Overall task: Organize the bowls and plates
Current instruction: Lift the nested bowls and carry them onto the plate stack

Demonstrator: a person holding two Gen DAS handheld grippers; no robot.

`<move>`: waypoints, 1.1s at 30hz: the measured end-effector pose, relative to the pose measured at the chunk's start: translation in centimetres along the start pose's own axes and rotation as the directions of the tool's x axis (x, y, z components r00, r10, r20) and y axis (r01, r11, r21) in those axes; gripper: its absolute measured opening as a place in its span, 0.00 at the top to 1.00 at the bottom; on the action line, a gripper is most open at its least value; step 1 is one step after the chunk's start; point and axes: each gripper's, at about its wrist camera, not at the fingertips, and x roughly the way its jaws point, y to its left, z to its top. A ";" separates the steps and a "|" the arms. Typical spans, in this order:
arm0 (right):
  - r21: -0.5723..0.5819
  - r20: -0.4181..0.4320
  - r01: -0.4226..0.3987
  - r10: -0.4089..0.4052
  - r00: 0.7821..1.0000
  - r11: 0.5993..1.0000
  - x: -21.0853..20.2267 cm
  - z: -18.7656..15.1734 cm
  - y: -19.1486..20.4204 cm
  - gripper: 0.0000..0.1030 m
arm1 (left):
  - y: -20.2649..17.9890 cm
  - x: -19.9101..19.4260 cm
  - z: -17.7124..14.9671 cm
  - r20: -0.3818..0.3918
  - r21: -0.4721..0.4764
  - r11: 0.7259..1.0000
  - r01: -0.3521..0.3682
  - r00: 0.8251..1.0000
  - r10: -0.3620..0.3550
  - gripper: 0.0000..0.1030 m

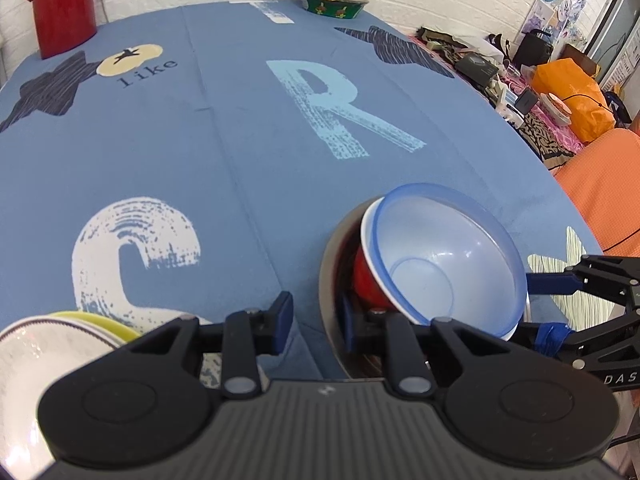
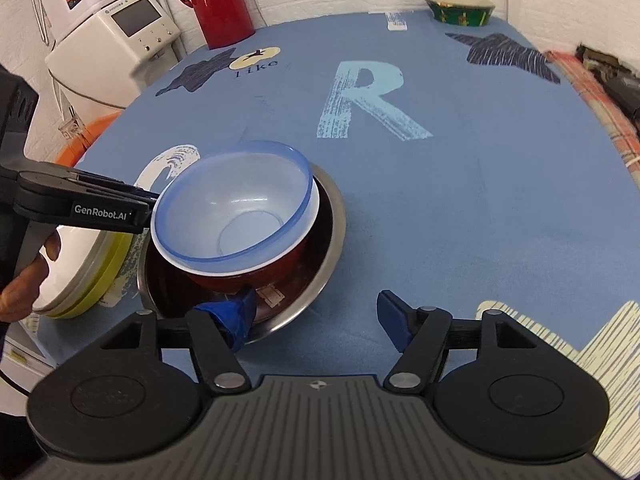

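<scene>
A translucent blue bowl (image 1: 448, 248) (image 2: 232, 200) sits tilted inside a red bowl (image 1: 368, 280) (image 2: 248, 272) with a white inside. Both rest in a steel bowl (image 1: 330, 248) (image 2: 336, 216) on the blue tablecloth. My left gripper (image 1: 314, 320) (image 2: 148, 200) is open, with one finger outside the steel rim and the other inside it. My right gripper (image 2: 316, 316) (image 1: 538, 308) is wide open at the opposite side, its left finger over the steel rim. A white plate (image 1: 32, 352) (image 2: 76, 264) lies on yellow-green plates (image 1: 100, 320) (image 2: 108, 276) to the left of the bowls.
A green patterned bowl (image 1: 334, 2) (image 2: 460, 10) and a red thermos (image 1: 62, 4) (image 2: 220, 4) stand at the table's far edge. A white appliance (image 2: 120, 48) is beyond the left edge, cluttered shelves and orange cloth (image 1: 600, 184) beyond the right. A hand (image 2: 24, 280) holds the left gripper.
</scene>
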 end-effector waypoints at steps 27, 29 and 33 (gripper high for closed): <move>-0.131 -0.008 0.077 -0.078 0.997 0.988 0.6 0.2 2.3 0.36 | 0.2 0.0 0.1 0.000 0.010 1.000 0.006 1.000 -0.006 0.82; -0.132 -0.005 0.071 -0.072 0.997 0.989 0.6 0.3 2.3 0.38 | 0.3 0.0 0.0 0.000 0.005 1.000 0.008 1.000 -0.008 0.82; -0.179 0.043 0.049 -0.042 0.998 0.983 0.2 -0.4 3.0 0.52 | 0.6 0.0 0.0 0.002 -0.005 1.000 0.024 1.000 -0.024 0.84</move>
